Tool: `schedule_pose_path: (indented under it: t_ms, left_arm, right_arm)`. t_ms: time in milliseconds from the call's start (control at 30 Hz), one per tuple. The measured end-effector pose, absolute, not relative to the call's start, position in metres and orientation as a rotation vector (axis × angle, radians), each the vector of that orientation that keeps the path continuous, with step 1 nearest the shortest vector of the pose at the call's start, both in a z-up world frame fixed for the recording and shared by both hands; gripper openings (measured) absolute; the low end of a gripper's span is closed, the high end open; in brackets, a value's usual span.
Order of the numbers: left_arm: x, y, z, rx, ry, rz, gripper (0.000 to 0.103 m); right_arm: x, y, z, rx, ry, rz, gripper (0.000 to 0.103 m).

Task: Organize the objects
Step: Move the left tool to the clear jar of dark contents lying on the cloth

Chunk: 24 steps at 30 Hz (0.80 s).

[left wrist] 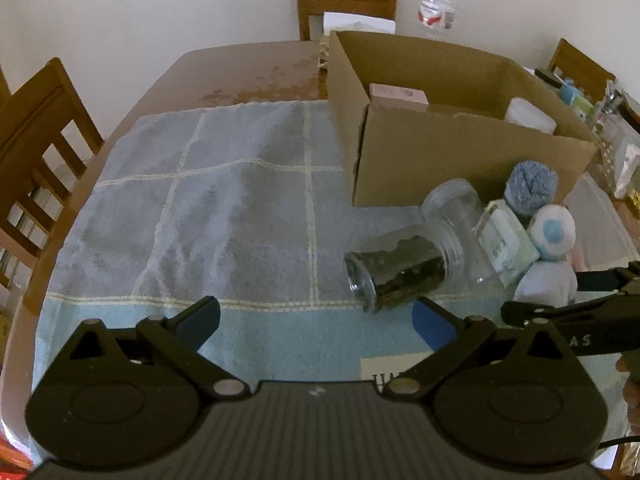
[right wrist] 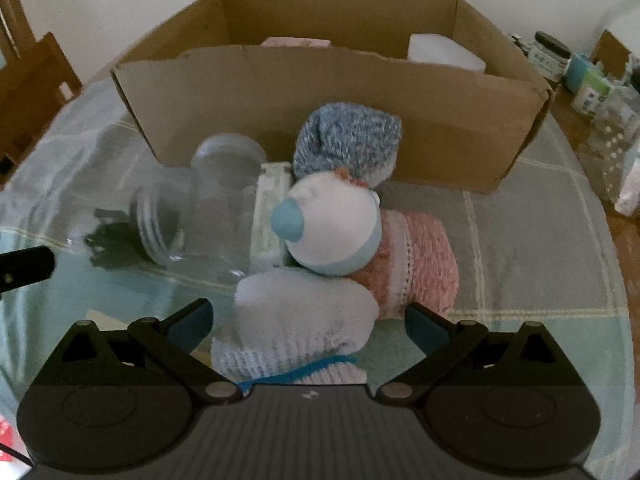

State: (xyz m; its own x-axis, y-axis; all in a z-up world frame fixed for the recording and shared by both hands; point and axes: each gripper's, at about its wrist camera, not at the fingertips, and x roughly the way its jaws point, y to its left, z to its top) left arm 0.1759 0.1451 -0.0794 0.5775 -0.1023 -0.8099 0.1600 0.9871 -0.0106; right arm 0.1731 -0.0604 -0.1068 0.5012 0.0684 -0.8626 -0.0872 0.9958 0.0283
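Note:
A cardboard box (left wrist: pixel 460 160) (right wrist: pixel 320 96) stands on a blue checked towel (left wrist: pixel 224 208). In front of it lie a jar of dark contents (left wrist: pixel 400 272), an empty glass jar (left wrist: pixel 456 208) (right wrist: pixel 216 208), a small labelled box (left wrist: pixel 508 240), and rolled socks: speckled blue (right wrist: pixel 348 136), white with blue toe (right wrist: pixel 332 224), pink (right wrist: pixel 416 260), pale blue-white (right wrist: pixel 304 328). My left gripper (left wrist: pixel 316 320) is open, just short of the dark jar. My right gripper (right wrist: pixel 308 324) is open around the pale sock.
The box holds a pink carton (left wrist: pixel 396 96) and a white object (left wrist: pixel 528 116). Wooden chairs (left wrist: pixel 36 152) stand around the table. A water bottle (left wrist: pixel 438 4) stands behind the box. Small jars and containers (right wrist: pixel 592 76) crowd the right side.

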Motion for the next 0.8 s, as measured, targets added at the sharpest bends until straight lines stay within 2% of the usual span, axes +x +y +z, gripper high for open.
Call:
schedule_pose_path:
  t_ms: [433, 800]
  left_arm:
    - [0.194, 0.117, -0.073, 0.066, 0.908, -0.272, 0.102]
    - [0.226, 0.094, -0.088, 0.075, 0.922, -0.252, 0.102]
  right_arm:
    - [0.140, -0.103, -0.114, 0.011, 1.085, 0.037, 0.103]
    - [0.129, -0.095, -0.117, -0.050, 1.044, 0.066, 0.103]
